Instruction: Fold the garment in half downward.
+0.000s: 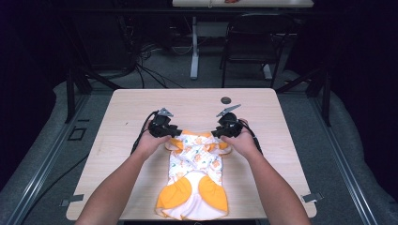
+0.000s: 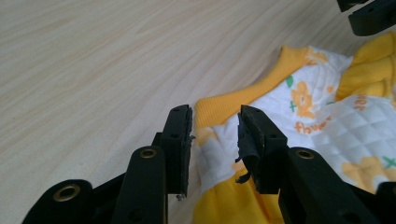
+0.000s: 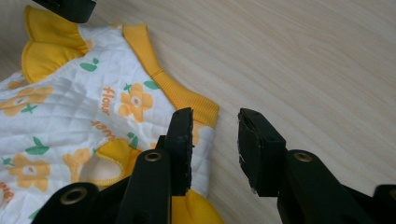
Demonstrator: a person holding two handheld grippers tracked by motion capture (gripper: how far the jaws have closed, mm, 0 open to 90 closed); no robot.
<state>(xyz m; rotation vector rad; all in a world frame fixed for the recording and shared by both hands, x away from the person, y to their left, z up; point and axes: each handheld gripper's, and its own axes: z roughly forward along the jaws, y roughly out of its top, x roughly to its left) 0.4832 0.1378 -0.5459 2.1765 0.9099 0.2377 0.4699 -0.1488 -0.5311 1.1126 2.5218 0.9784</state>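
The fingers (image 2: 180, 149) of the left gripper (image 2: 215, 140) are seen parted over the garment's (image 1: 195, 176) orange-ribbed corner, cloth lying between them ungripped. The right gripper's (image 3: 215, 144) fingers (image 3: 259, 154) are likewise released, set astride the opposite corner's edge. The flower-printed baby garment is spread flat on the near half of the bench (image 1: 141, 101), a small dark disc (image 1: 226, 100) lying towards the far edge.
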